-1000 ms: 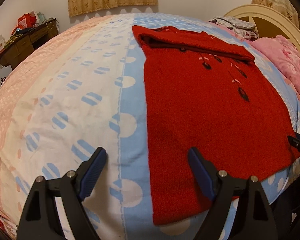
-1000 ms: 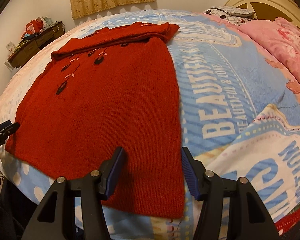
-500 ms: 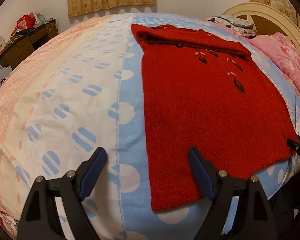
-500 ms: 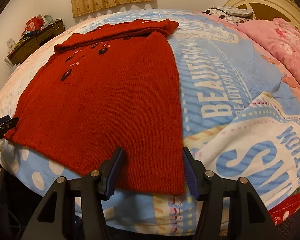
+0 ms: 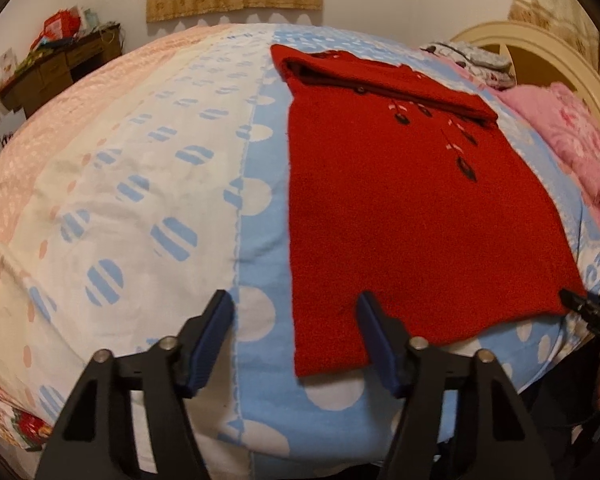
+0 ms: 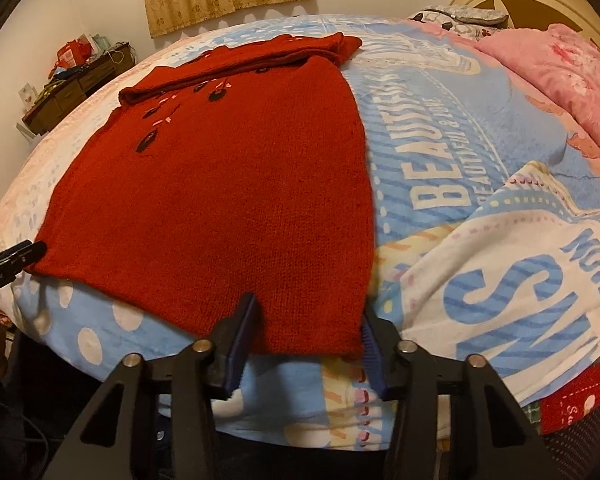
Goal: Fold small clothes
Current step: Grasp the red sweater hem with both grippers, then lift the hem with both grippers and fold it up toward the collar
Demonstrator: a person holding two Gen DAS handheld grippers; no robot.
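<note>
A red knitted sweater (image 5: 400, 216) lies flat on the bed, its sleeves folded across the far end, dark embroidered leaves down its front. My left gripper (image 5: 294, 312) hovers at the hem's left corner. Its jaws are closing: the corner lies between them, the right finger (image 5: 370, 320) is over the knit and the left one over bare sheet. My right gripper (image 6: 306, 314) straddles the hem's right corner (image 6: 320, 332), jaws closing too, and the fabric still lies flat between the pads. In each view the other gripper's tip shows at the hem's far corner.
The bed sheet (image 5: 148, 184) is patterned in blue, white and pink, and its near edge drops off just below both grippers. Pink pillows (image 6: 572, 64) and a cream headboard (image 5: 540, 52) are at the right. A cluttered wooden desk (image 5: 56, 68) stands by the far left wall.
Both grippers have drawn back toward the bed's near edge, so the hem corners now sit between their fingers. Both pairs of jaws have narrowed. The sweater has not moved.
</note>
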